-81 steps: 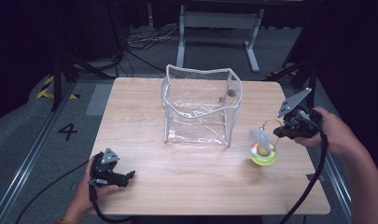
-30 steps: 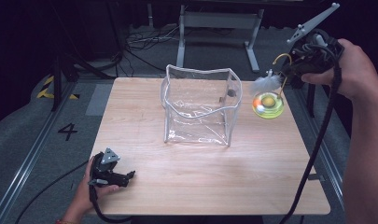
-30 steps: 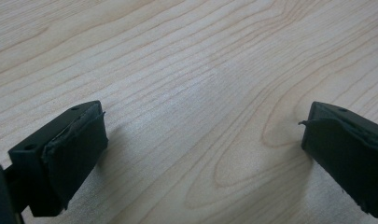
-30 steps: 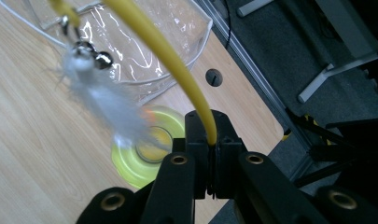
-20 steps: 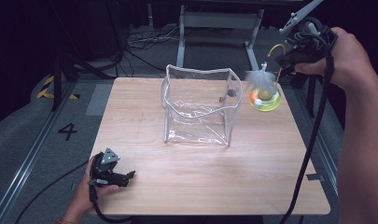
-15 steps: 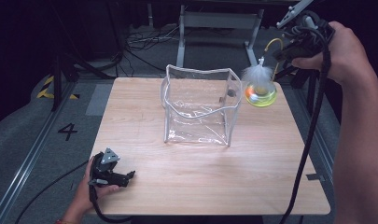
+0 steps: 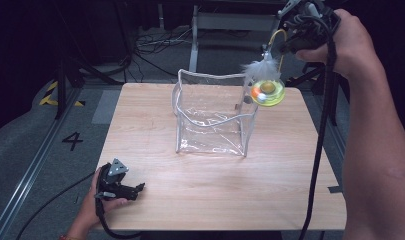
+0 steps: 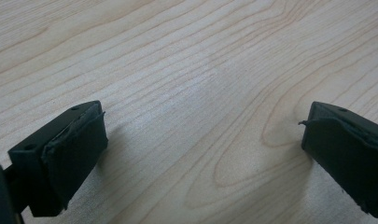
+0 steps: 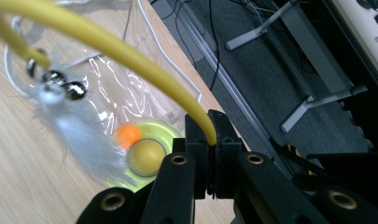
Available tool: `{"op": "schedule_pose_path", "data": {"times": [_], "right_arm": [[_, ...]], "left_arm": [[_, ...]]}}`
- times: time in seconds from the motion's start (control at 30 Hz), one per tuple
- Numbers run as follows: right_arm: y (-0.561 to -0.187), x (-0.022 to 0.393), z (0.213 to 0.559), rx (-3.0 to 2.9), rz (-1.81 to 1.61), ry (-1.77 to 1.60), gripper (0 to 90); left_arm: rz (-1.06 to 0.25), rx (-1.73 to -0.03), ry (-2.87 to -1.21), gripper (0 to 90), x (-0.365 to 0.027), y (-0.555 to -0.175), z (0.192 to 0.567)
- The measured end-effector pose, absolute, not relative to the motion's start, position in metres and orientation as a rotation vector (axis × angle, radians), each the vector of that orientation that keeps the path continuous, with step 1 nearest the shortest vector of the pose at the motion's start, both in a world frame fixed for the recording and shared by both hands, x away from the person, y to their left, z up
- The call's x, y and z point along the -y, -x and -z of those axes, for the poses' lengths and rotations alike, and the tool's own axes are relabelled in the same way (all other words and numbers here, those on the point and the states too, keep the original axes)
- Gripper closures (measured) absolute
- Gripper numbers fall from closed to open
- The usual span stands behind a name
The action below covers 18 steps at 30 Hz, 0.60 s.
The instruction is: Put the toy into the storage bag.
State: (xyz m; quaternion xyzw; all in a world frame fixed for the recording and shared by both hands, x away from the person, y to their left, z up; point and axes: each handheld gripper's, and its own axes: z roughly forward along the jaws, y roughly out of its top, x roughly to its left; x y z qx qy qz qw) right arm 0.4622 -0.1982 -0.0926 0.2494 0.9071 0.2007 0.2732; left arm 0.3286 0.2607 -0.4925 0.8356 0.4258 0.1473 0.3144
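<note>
- Yellow wand (image 9: 130, 58) sat clamped between the jaws of the right claw (image 9: 210, 140); the pinch was plain in the right gripper view, where the wand's near end stopped at the jaws.
- From there the wand arched up and left until the frame's top edge cut it off.
- In the high view the right claw (image 7: 295, 42) was held above the bench's far right corner, its top cropped by the frame and most of its body covered by the hand (image 7: 350, 45).
- A cat toy (image 7: 265, 90) hung below it in the air, just beside the bag's right rim: a yellow-green dish with an orange ball and a white feather tuft (image 7: 260, 67).
- In the right gripper view the feather (image 9: 84, 130) was blurred, and small bells (image 9: 60, 86) at its top were hard to make out; the dish (image 9: 144, 156) was partly covered by the feather and by the claw's black body.
- Whether the dish touched the bag could not be told.
- The clear bag (image 7: 212, 112) stood open on the bench (image 7: 190, 200); its walls were hard to trace apart from the white edging.
- The left claw (image 7: 135, 189) rested at the bench's near left corner, in a hand (image 7: 97, 205) cropped by the bottom edge.
- In the left gripper view its jaws stood wide apart over bare wood (image 8: 186, 93), each cropped by the frame.
</note>
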Motion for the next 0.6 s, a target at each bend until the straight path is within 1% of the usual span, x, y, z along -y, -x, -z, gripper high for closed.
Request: {"op": "schedule_pose_path", "data": {"times": [0.6], "right_arm": [[-0.484, 0.154, 0.113, -2.511, -0.563, -0.622, 88.1]], "left_arm": [[-0.387, -1.122, -2.202, 0.4, -0.261, -0.329, 0.493]]}}
